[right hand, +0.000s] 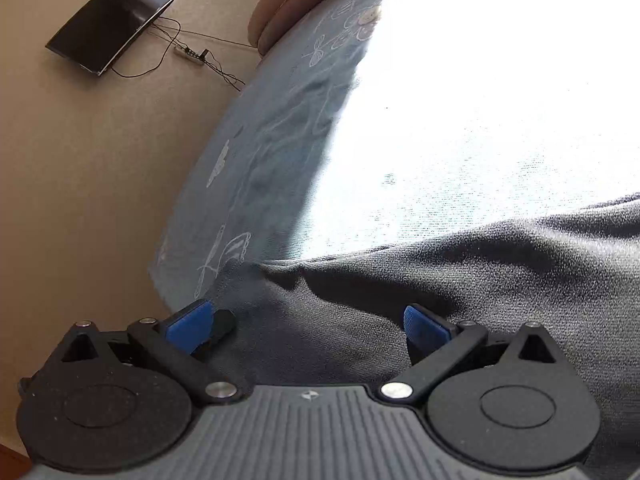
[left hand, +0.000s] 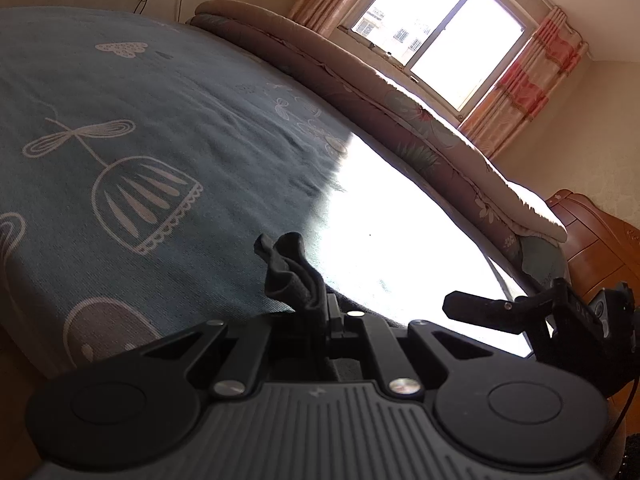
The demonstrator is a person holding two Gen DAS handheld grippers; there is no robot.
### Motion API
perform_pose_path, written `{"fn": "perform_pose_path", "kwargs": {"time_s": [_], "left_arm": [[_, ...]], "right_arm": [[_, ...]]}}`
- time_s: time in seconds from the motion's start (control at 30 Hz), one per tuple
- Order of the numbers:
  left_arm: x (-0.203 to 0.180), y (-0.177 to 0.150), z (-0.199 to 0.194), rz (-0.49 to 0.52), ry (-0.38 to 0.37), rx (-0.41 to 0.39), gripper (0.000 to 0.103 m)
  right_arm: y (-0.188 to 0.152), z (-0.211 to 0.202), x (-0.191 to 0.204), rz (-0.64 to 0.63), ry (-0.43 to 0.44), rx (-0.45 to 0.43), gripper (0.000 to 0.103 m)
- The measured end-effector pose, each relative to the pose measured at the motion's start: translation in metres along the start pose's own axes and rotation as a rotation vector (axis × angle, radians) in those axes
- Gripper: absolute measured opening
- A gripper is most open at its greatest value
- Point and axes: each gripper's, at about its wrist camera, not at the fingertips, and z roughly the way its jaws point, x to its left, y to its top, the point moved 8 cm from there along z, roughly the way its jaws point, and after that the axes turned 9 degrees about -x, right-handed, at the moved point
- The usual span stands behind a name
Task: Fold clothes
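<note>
Where sunlight falls, patterned bedspread (left hand: 120, 128).

1. The right tongs (right hand: 308, 324) stand wide apart, their blue pads (right hand: 190, 326) over a dark grey knit garment (right hand: 460, 280).
2. The garment lies on a blue patterned bedspread (right hand: 256, 152), partly in glaring sunlight.
3. A black flat screen (right hand: 112, 20) hangs on the beige wall.

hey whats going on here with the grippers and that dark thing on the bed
A person is folding clothes on a bed with a handheld gripper in each hand. The left gripper is shut on a bunched edge of the dark garment, which lies on the blue patterned bedspread. The right gripper is open, its blue pads spread over the cloth without pinching it. No fold shows yet.
</note>
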Motion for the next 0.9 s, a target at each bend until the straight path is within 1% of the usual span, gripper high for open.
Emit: {"fn": "perform_pose_path", "kwargs": {"time_s": [0.13, 0.2, 0.27, 0.33, 0.43, 0.53, 0.7, 0.8, 0.83, 0.9], "left_arm": [[0.000, -0.001, 0.000, -0.007, 0.002, 0.002, 0.005], [-0.002, -0.002, 0.001, -0.005, -0.001, 0.008, 0.005], [-0.003, -0.002, 0.002, -0.002, -0.003, 0.009, 0.005], [-0.003, -0.002, 0.002, -0.002, -0.001, 0.010, 0.005], [-0.002, -0.003, 0.003, -0.006, -0.001, 0.013, 0.005], [-0.003, -0.004, 0.004, -0.009, -0.002, 0.014, 0.005], [-0.009, -0.003, 0.002, -0.004, -0.009, 0.010, 0.005], [-0.014, -0.001, 0.000, 0.000, -0.015, 0.005, 0.005], [-0.016, 0.000, -0.001, 0.002, -0.018, 0.003, 0.005], [-0.024, 0.004, -0.004, 0.012, -0.032, -0.002, 0.005]], "right_arm": [[0.020, 0.007, -0.006, 0.027, -0.017, -0.054, 0.103], [0.024, 0.010, -0.008, 0.024, -0.020, -0.055, 0.103], [0.020, 0.012, -0.012, 0.024, -0.021, -0.029, 0.103], [0.016, 0.010, -0.011, 0.006, -0.011, -0.028, 0.103], [0.004, 0.002, -0.007, 0.028, 0.005, 0.001, 0.103], [-0.017, -0.004, -0.004, 0.036, 0.007, 0.055, 0.103], [-0.047, -0.020, 0.005, 0.026, 0.001, 0.082, 0.103], [-0.064, -0.027, 0.011, 0.036, 0.011, 0.136, 0.103], [-0.068, -0.028, 0.011, 0.048, 0.014, 0.152, 0.103], [-0.071, -0.033, 0.011, 0.056, 0.016, 0.153, 0.103]]}}
